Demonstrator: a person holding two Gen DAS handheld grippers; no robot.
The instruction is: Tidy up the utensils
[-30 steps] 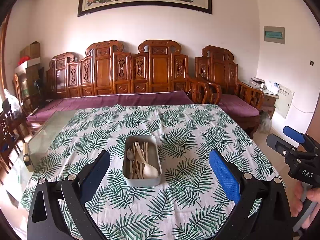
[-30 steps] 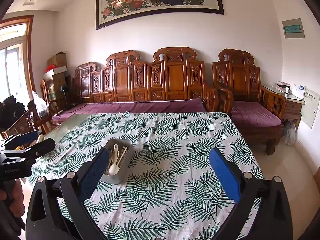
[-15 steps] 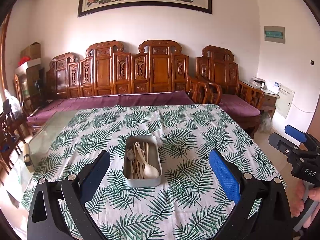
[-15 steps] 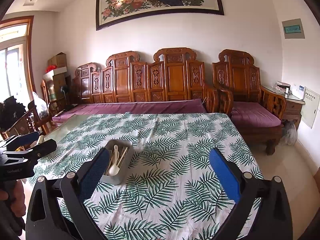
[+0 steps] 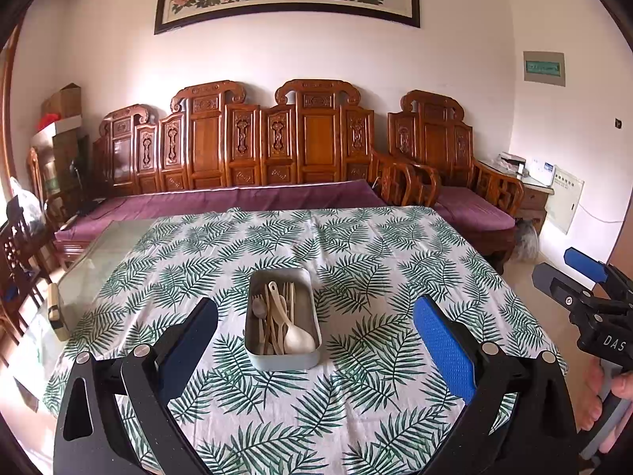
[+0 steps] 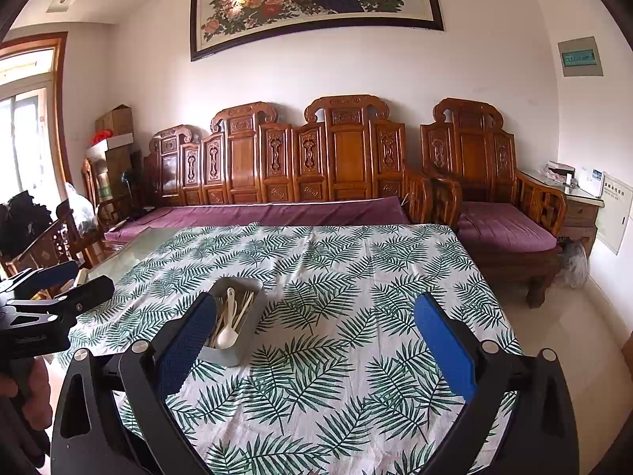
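Pale beige utensils (image 5: 279, 322) lie gathered in the grey tin (image 5: 281, 359), a spoon bowl toward me, a fork and some slim sticks alongside, handles mostly running along its length. That tin is my landmark: it sits on the leaf-print cloth (image 5: 356, 407) toward my edge of the table, and I see nothing loose on the cloth around it. Collected like this, the pieces fit a tidy end, or a lot waiting to be taken out and sorted; I cannot tell which.

My left gripper (image 5: 316, 336) hangs just short of the tin, squarely facing it, its jaws spread wider than the tin and gripping nothing. My right gripper (image 6: 316, 340) hovers to the right of the tin, over bare cloth, equally wide and empty; its left finger (image 6: 186, 346) hides the tin's near corner. Holding both back and open keeps either free to reach in, I judge.

From the left view, the right gripper's body reads "DAS". A wall panel far behind the tin carries green lettering too small to read.
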